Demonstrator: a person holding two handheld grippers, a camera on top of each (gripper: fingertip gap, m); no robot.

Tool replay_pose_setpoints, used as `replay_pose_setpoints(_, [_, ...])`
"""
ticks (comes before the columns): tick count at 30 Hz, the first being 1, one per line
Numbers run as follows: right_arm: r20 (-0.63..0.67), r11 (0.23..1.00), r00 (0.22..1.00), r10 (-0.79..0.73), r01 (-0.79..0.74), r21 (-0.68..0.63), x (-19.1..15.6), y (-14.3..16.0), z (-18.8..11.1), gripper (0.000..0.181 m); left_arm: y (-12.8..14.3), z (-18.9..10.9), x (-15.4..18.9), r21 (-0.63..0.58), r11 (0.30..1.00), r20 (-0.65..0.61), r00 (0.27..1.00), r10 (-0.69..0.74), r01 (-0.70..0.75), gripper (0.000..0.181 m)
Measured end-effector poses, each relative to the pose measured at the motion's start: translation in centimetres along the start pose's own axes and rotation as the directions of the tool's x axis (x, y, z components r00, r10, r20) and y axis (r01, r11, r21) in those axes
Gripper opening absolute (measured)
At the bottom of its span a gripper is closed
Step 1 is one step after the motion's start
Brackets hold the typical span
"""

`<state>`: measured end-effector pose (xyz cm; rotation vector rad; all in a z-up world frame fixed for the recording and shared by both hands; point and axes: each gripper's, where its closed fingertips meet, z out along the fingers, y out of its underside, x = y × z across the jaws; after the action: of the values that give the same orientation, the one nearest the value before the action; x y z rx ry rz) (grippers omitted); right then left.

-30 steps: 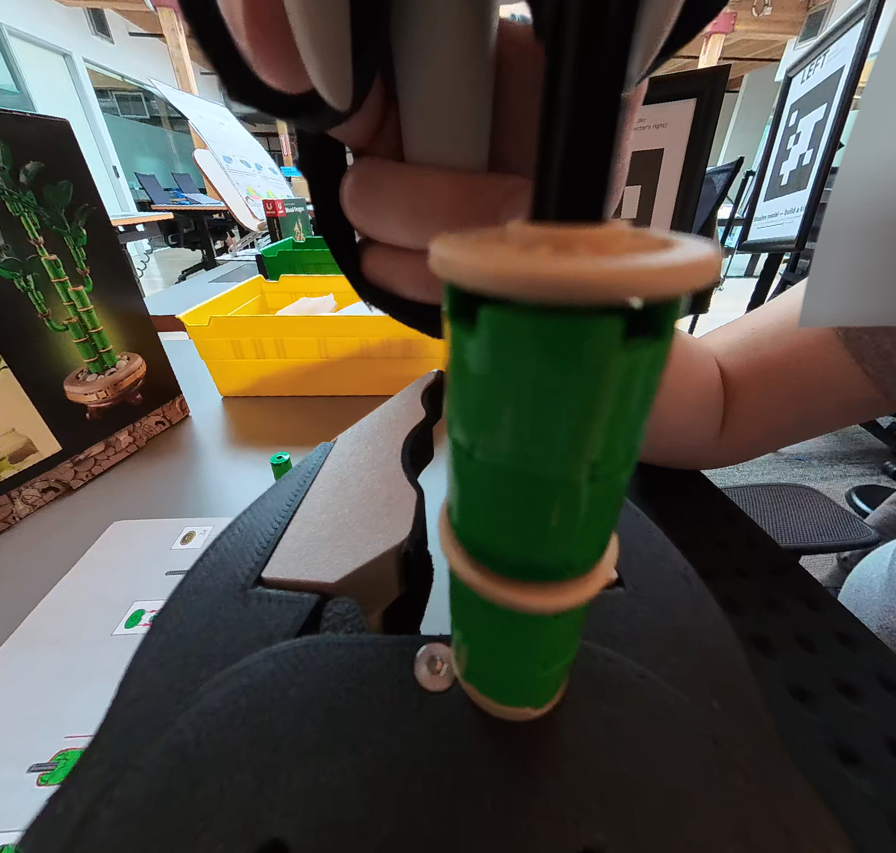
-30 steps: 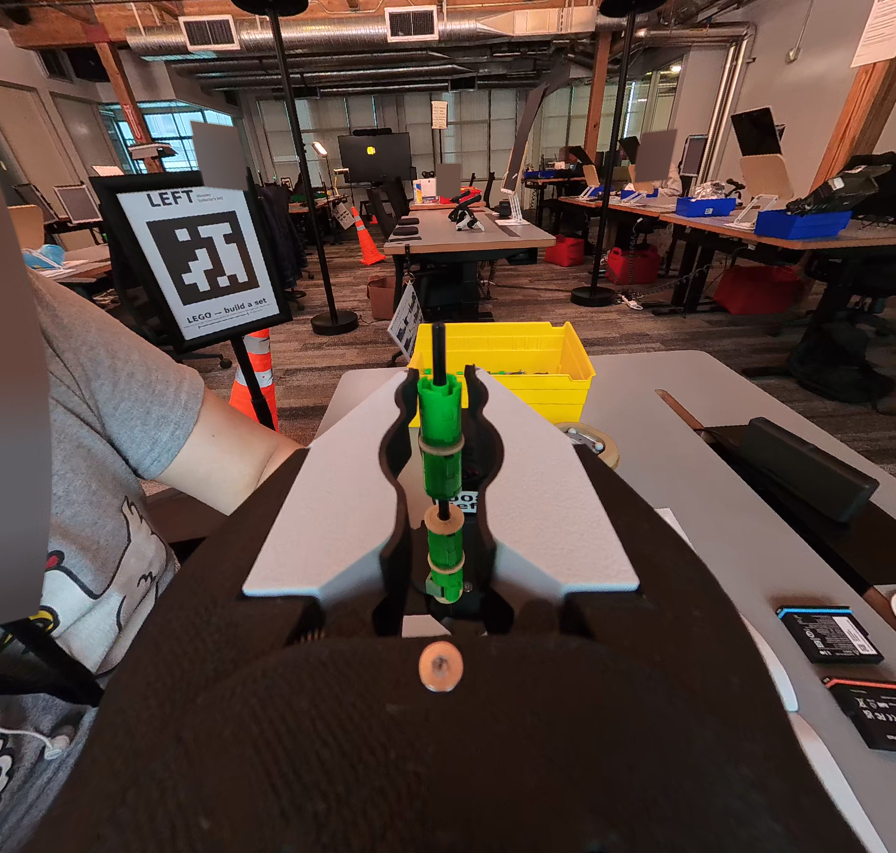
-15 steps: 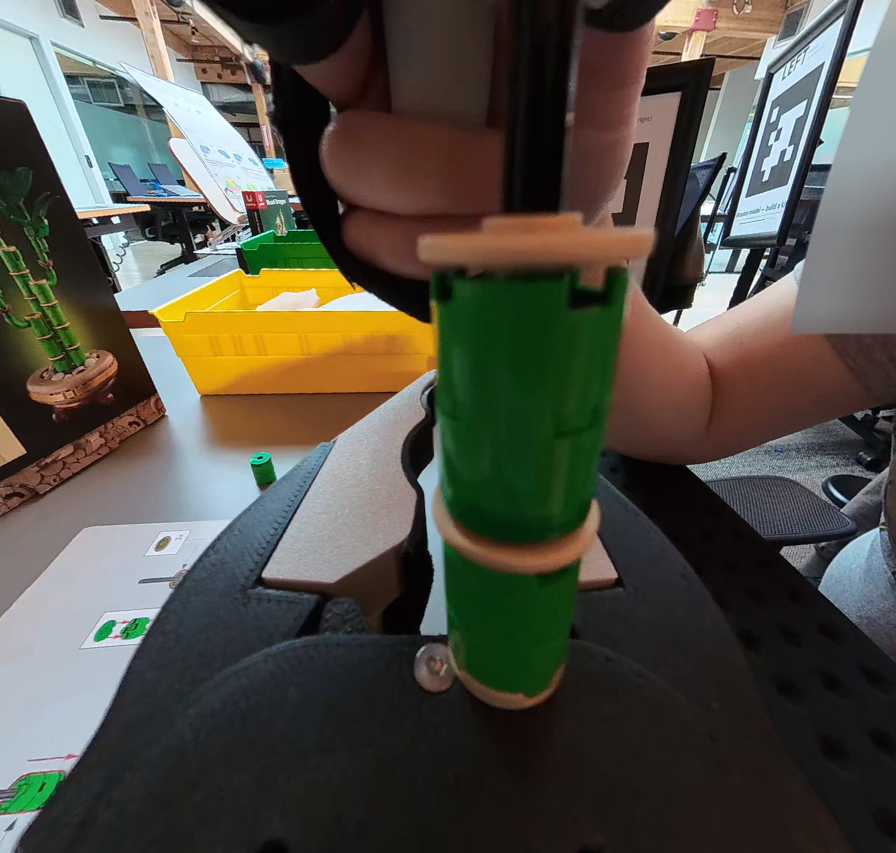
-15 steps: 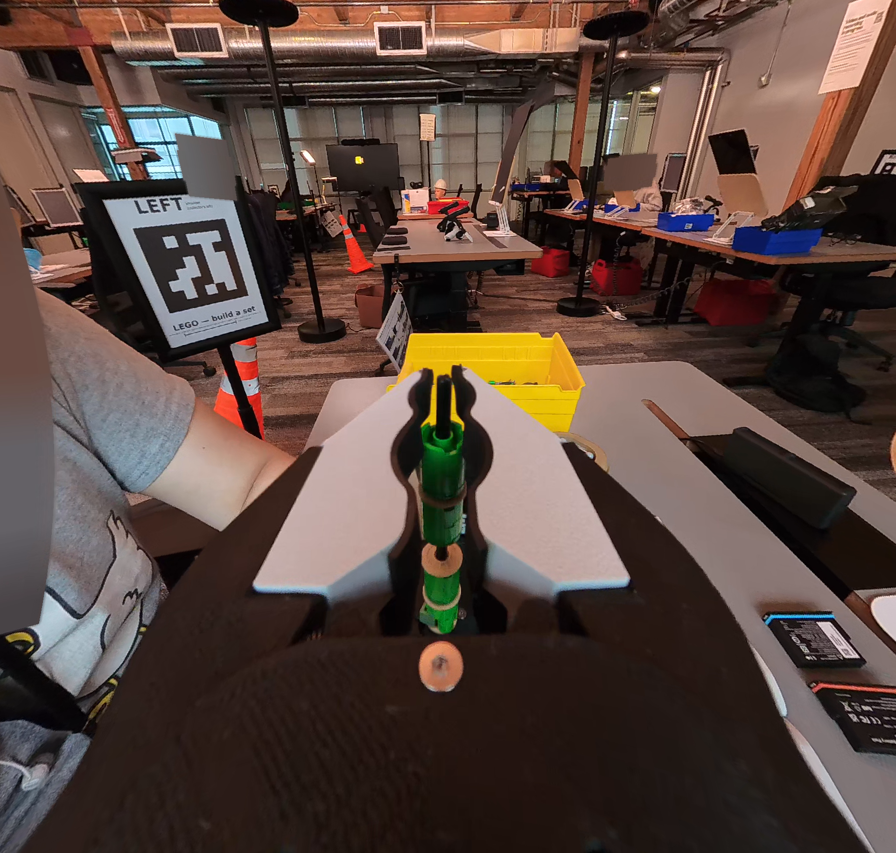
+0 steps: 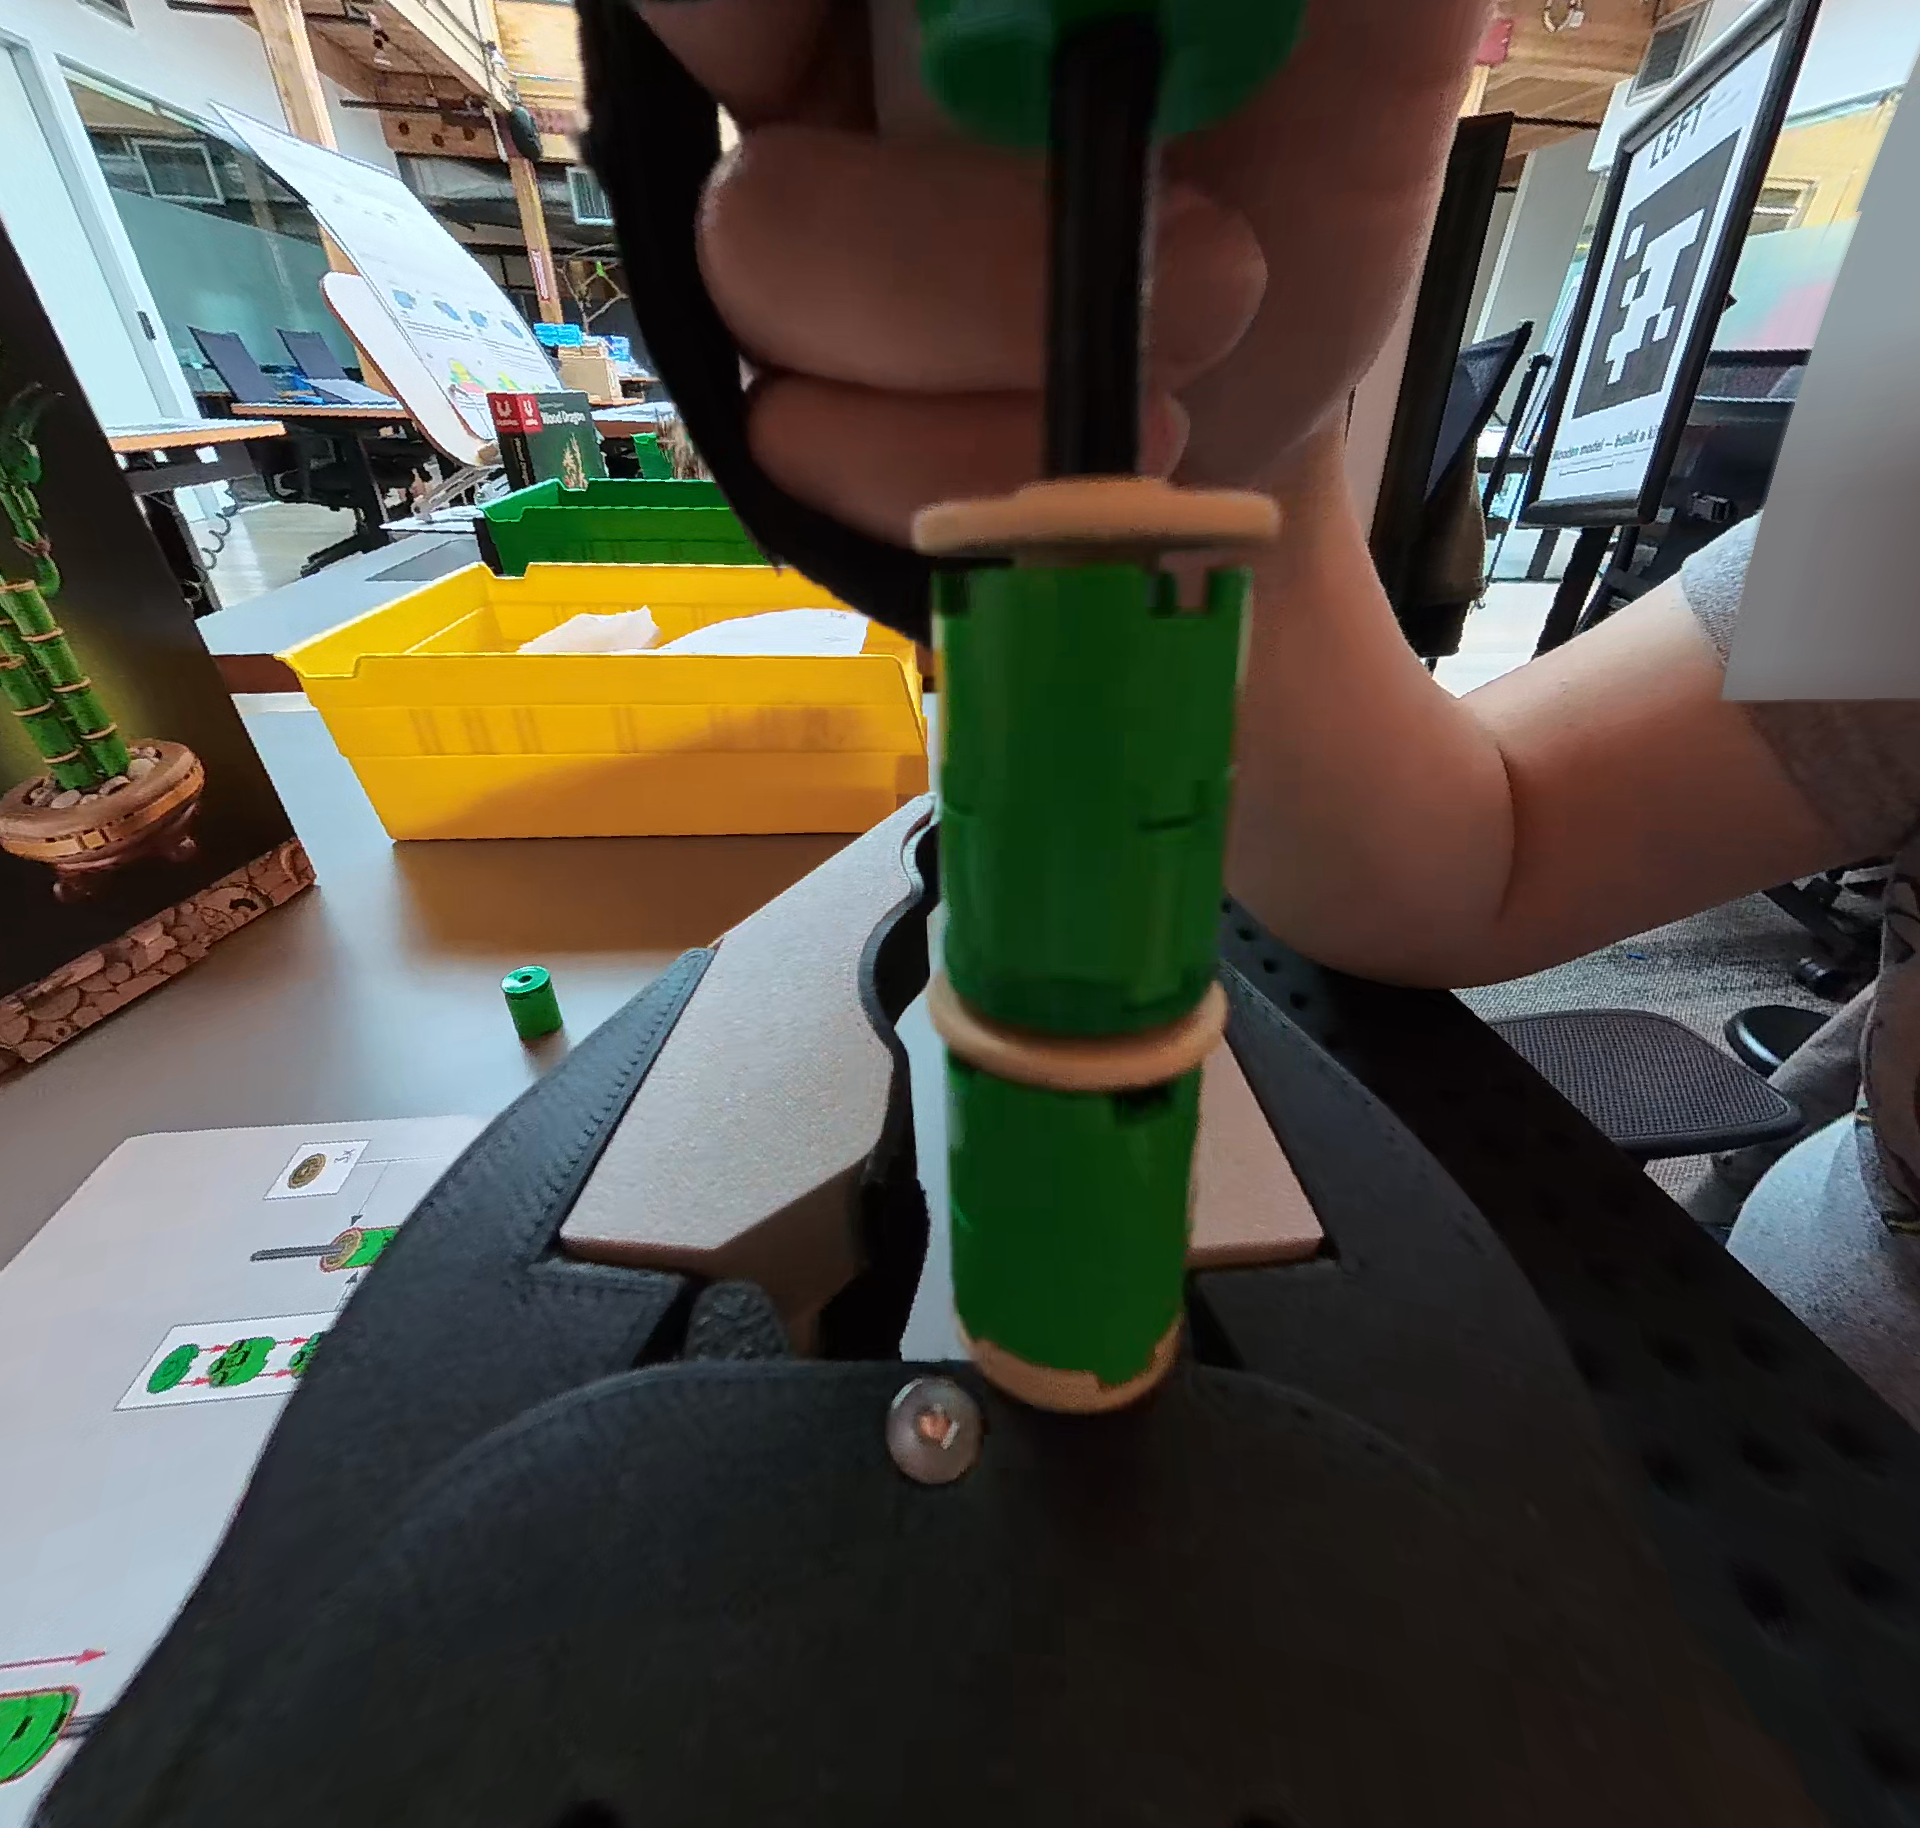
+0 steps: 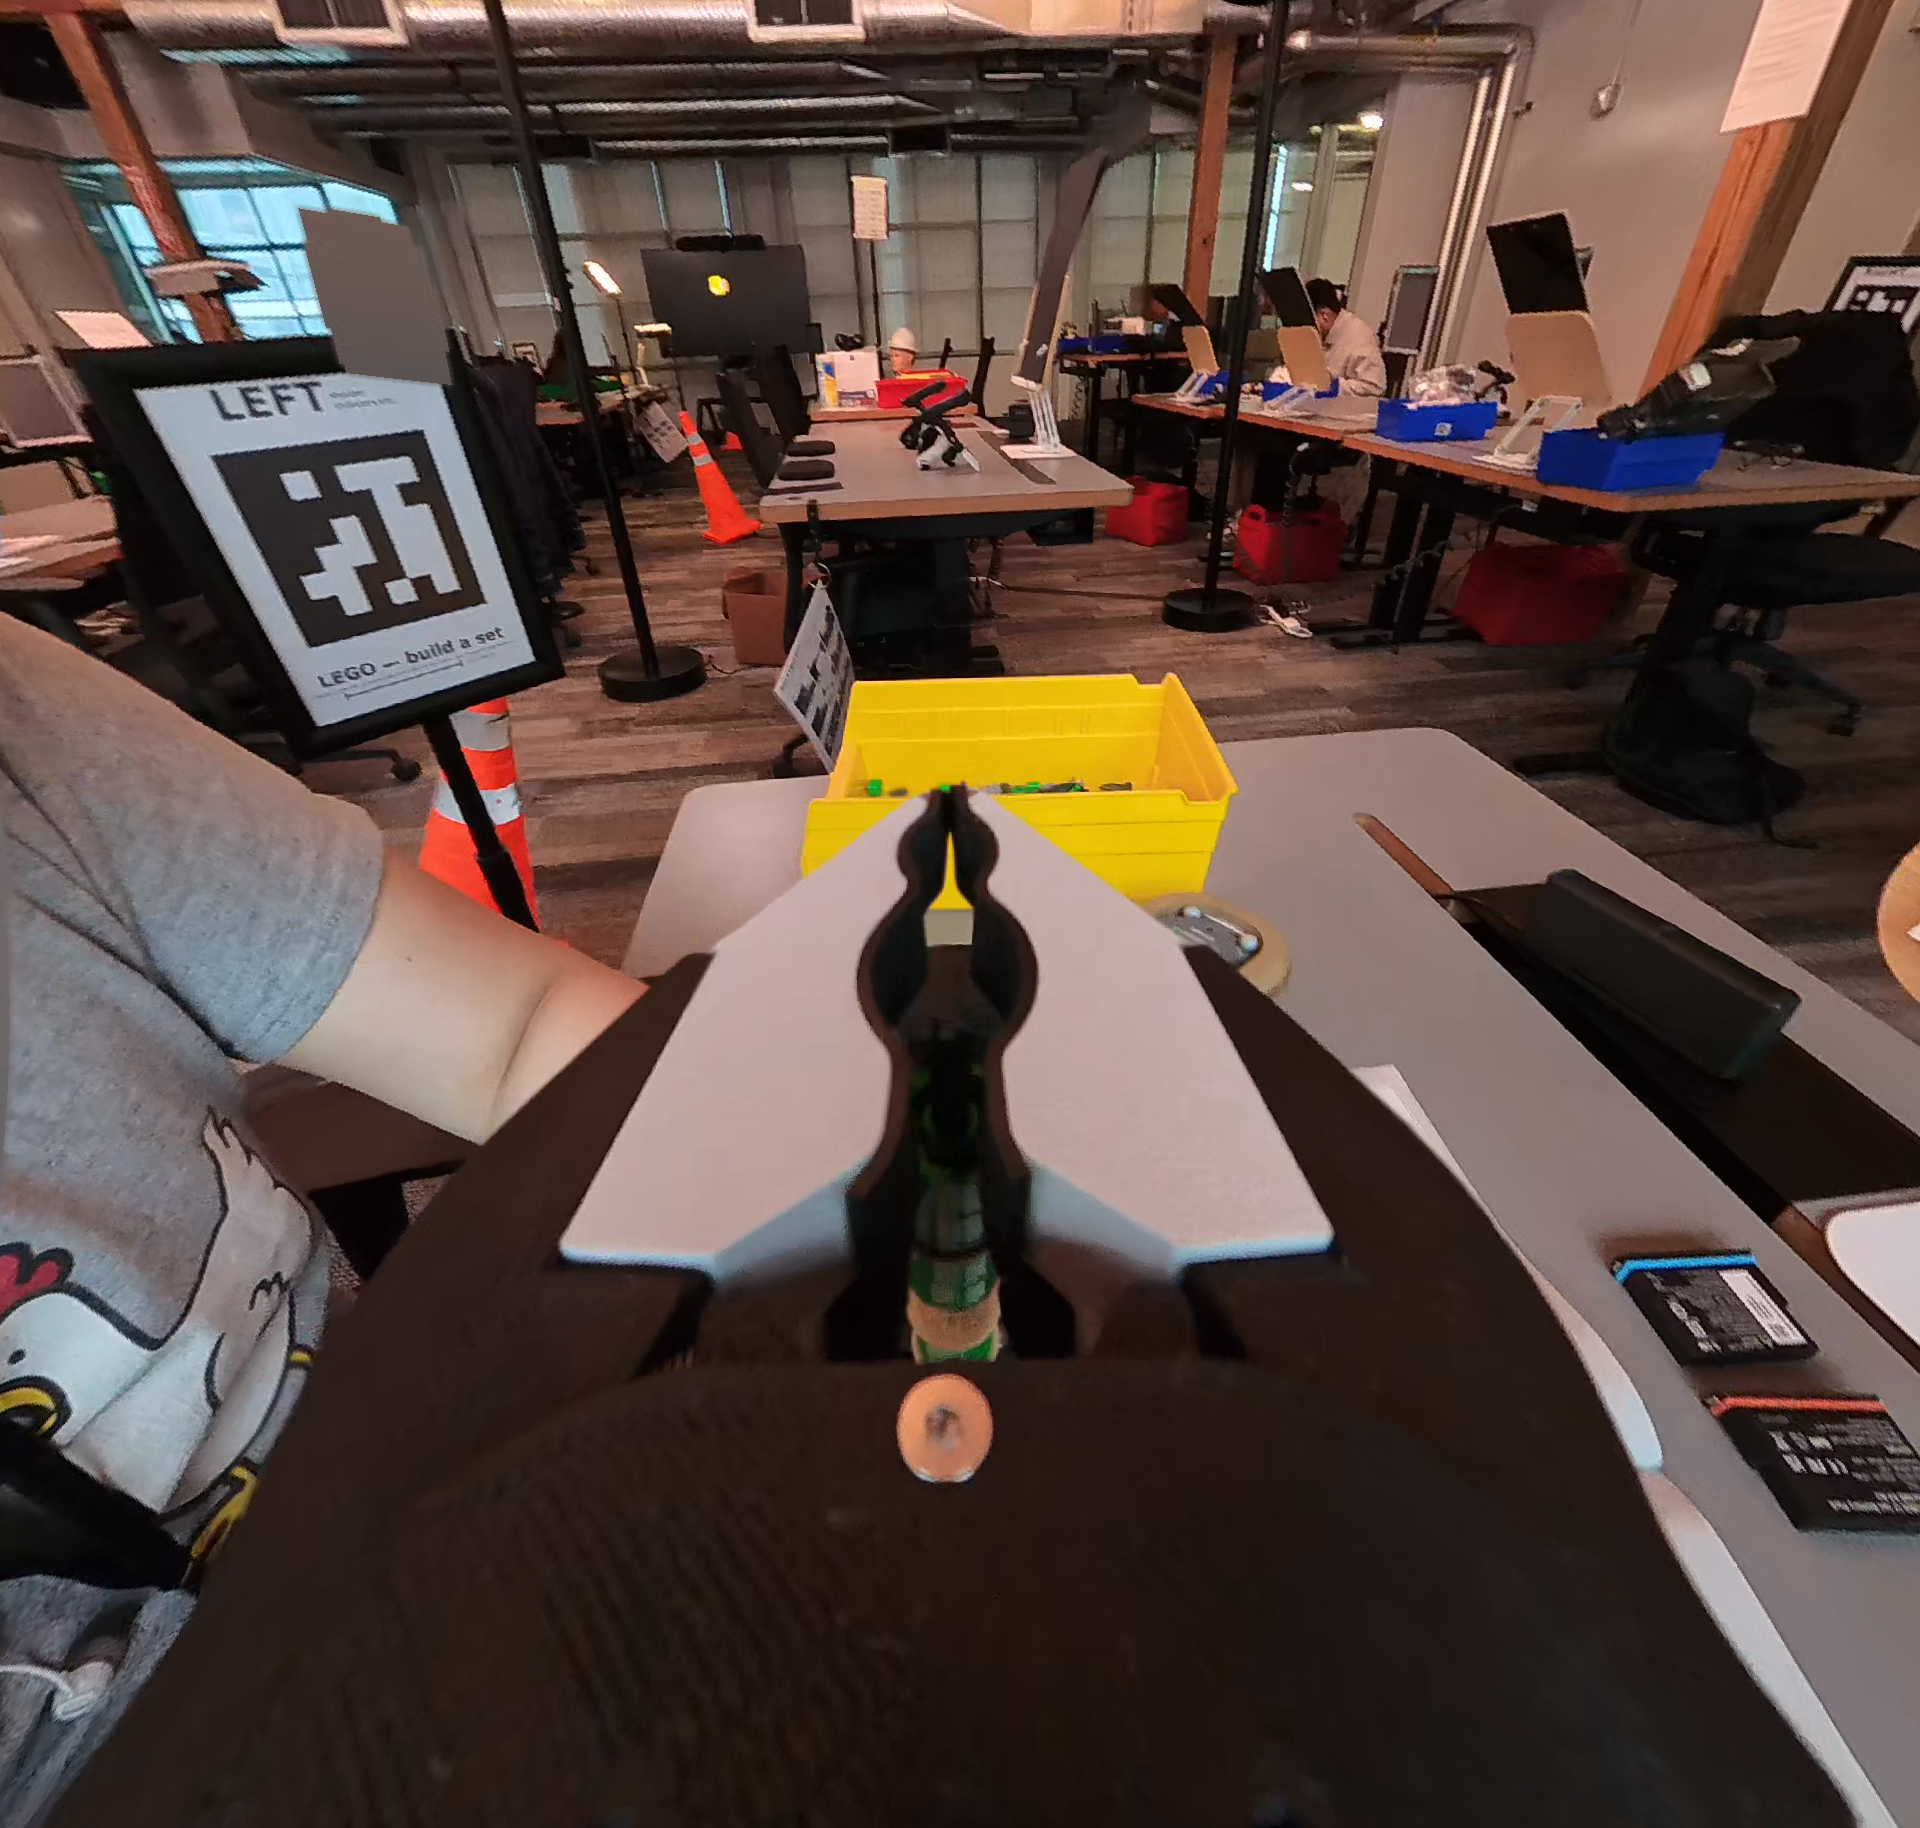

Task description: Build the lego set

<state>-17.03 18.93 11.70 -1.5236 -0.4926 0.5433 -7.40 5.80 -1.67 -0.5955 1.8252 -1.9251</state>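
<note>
While the left gripper (image 5: 1070,843) is clamped on the lower half of the green cylindrical lego bamboo stalk with tan rings (image 5: 1081,791), the stalk stands upright between its two brown pads, bottom end right down by the base of the gripper. A thin black axle (image 5: 1096,303) sticks out of the top tan ring, and higher up there's another fat green cylinder piece (image 5: 1112,12) threaded on it, apart from the rest of the stalk. A hand (image 5: 935,303) sits just behind the axle.

From the right wrist view, the right gripper (image 6: 951,812) has its tips pinched together, and the stalk (image 6: 951,1279) shows in the hollow between its white pads, so it looks closed around the upper end. Kinda dark in there, so I can't tell exactly which part it's gripping.

On the grey tabletop (image 5: 364,999): a yellow plastic bin (image 5: 623,739) further back, one small loose green cylinder brick (image 5: 532,1001) lying near the left gripper, a white printed instruction sheet (image 5: 208,1311) at the near left, and a dark box with a bamboo picture (image 5: 94,687) propped at the far left
</note>
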Motion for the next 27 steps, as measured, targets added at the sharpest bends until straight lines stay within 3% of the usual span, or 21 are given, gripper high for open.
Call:
replay_pose_setpoints(9, [-0.038,0.995,0.996,-0.075,0.072,-0.074,-0.7,0.7,1.1,0.001,-0.6,0.4,1.0,0.060,0.997,-0.047,0.998,-0.038,0.041,0.000])
replay_pose_setpoints(21, [-0.015,0.998,0.999,-0.038,0.037,-0.049,-1.6,0.1,1.3,0.014,-1.3,0.9,2.4,0.123,0.991,-0.099,0.994,-0.034,0.046,0.000])
replay_pose_setpoints(27, [-0.043,0.994,0.997,-0.061,0.056,-0.098,-1.7,0.6,1.5,0.015,-0.9,1.5,2.9,0.121,0.991,-0.117,0.992,-0.047,0.061,0.000])
